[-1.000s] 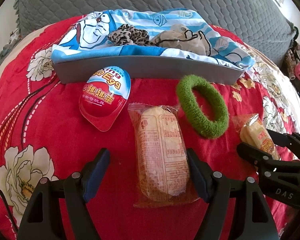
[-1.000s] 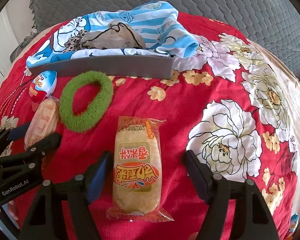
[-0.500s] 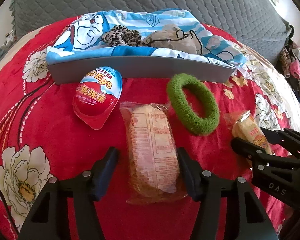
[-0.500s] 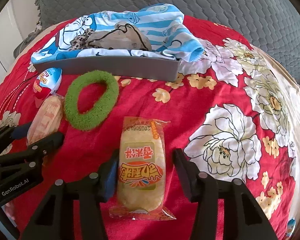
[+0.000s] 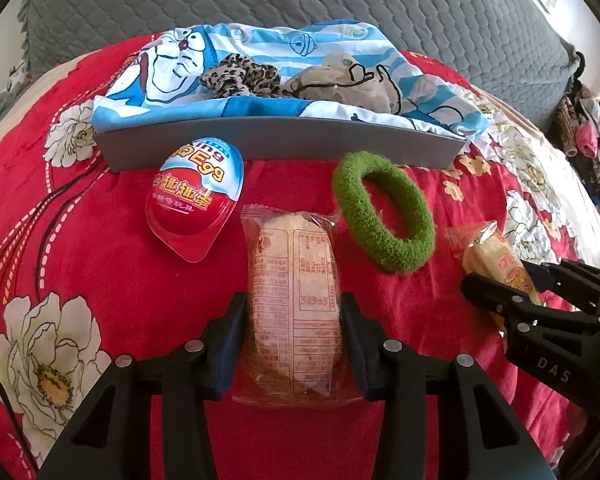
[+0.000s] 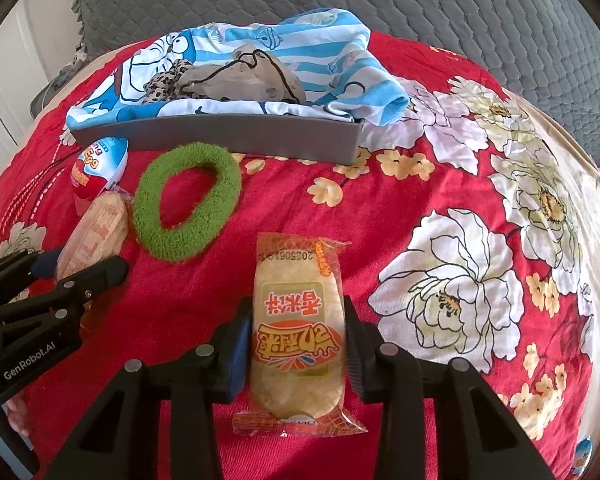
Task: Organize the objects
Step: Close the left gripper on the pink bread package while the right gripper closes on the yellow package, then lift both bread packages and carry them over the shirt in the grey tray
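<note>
Through the left wrist view, the left gripper [image 5: 294,338] is pointing steeply down at a bed covered with a soft red floral bedspread [image 5: 80,248]. Its jaws have just been closing, and the blue pads are now pressing against both long sides of an oblong rice cracker in crinkly clear plastic wrap, printed side up [image 5: 294,300], which is lying flat on the bedspread. Just beyond it to the left, a glossy red-and-white egg-shaped plastic toy pack [image 5: 196,204] is resting tilted, touching the front wall of a long grey flat-walled tray [image 5: 284,142]. A fuzzy green ring-shaped hair band [image 5: 384,210] is lying to the right of the cracker, near the tray. Inside the tray, a blue-and-white striped cartoon cloth [image 5: 260,64] is bunching up under a ruffled leopard-print scrunchie [image 5: 240,76] and a beige crumpled pouch with black cord [image 5: 340,84].

Through the right wrist view, the right gripper [image 6: 296,356] is likewise angling down, its jaws having just been closing; they are now pinching the sides of a second oblong rice cracker in an orange-trimmed shiny wrapper [image 6: 298,332], label upside down, lying flat on the bedspread [image 6: 480,184]. The hair band [image 6: 188,206] is lying beyond it to the left, the toy pack [image 6: 100,168] past that against the tray [image 6: 220,136]. The left gripper [image 6: 80,264] is showing at the left edge, clamped around the first cracker [image 6: 96,232]. A grey quilted cover [image 6: 340,0] is filling the background.
</note>
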The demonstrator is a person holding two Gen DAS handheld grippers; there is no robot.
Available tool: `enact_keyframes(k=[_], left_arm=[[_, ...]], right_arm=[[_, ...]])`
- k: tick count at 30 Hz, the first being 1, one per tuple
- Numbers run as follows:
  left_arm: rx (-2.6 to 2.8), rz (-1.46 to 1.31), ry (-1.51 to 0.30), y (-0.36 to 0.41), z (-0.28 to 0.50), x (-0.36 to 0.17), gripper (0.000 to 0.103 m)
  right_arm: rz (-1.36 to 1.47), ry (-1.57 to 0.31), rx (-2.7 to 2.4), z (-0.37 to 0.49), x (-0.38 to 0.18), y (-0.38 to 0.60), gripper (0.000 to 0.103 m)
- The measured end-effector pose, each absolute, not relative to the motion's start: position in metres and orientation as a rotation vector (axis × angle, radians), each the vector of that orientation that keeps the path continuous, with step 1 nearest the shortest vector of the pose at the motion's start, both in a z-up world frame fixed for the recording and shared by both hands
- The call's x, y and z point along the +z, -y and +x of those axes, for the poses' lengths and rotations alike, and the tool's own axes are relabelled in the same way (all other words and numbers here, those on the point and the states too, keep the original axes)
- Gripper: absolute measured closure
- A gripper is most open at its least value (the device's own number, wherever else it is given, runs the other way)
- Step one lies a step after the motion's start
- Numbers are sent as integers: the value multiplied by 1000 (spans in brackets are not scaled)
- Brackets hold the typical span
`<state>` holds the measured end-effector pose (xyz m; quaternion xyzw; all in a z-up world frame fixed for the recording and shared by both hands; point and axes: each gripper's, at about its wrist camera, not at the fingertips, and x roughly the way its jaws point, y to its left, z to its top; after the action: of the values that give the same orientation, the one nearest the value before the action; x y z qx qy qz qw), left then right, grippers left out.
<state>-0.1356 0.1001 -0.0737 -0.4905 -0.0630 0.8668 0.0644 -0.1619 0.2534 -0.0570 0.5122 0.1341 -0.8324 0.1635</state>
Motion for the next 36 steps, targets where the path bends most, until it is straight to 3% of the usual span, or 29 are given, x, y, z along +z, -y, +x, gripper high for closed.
enact_keyframes(k=[36], left_arm=[[2630,-1480,204,-92,-108,-51,60]], right_arm=[[1395,-340,-2267,-139,-34,-240,63]])
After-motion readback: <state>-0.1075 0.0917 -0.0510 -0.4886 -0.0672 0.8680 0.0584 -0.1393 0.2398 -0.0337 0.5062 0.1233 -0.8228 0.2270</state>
